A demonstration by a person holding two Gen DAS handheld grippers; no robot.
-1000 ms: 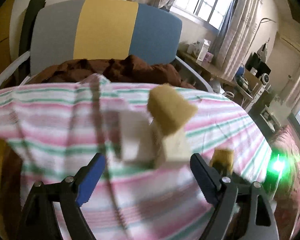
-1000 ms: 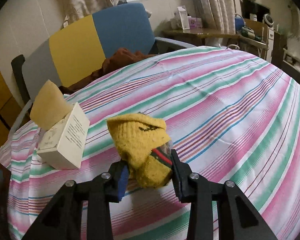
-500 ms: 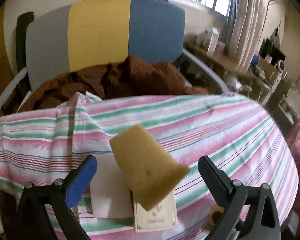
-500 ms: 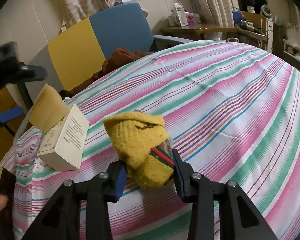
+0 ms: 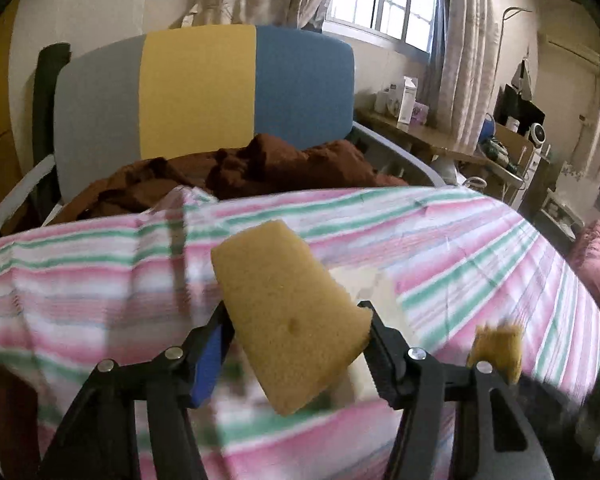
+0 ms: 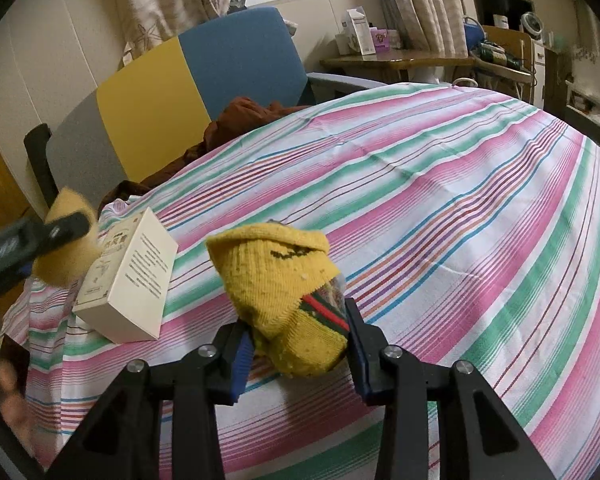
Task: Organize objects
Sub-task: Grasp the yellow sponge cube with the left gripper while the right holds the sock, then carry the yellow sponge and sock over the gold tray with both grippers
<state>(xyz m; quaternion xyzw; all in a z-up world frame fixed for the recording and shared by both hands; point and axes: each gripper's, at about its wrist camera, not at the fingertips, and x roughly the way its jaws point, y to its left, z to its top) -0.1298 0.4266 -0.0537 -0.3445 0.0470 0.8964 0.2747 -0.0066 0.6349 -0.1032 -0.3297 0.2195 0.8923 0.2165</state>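
My left gripper point(image 5: 296, 344) is shut on a yellow sponge point(image 5: 288, 312), held above the striped tablecloth point(image 5: 480, 248). In the right wrist view the sponge point(image 6: 66, 252) and the left gripper's blurred finger show at the far left, beside a white box point(image 6: 128, 280) that lies on the cloth. My right gripper point(image 6: 298, 344) is shut on a yellow knitted sock point(image 6: 284, 288) with a red and green band, just above the cloth point(image 6: 460, 220). The sock also shows in the left wrist view point(image 5: 498, 350) at the right.
A chair with grey, yellow and blue back point(image 5: 204, 92) stands behind the table, with a brown cloth point(image 5: 260, 168) heaped on its seat. A wooden desk point(image 6: 400, 60) with boxes stands at the back right. A hand shows at the lower left of the right wrist view.
My left gripper has closed on the sponge and lifted it off the white box. My right gripper still holds the sock and has hardly moved.
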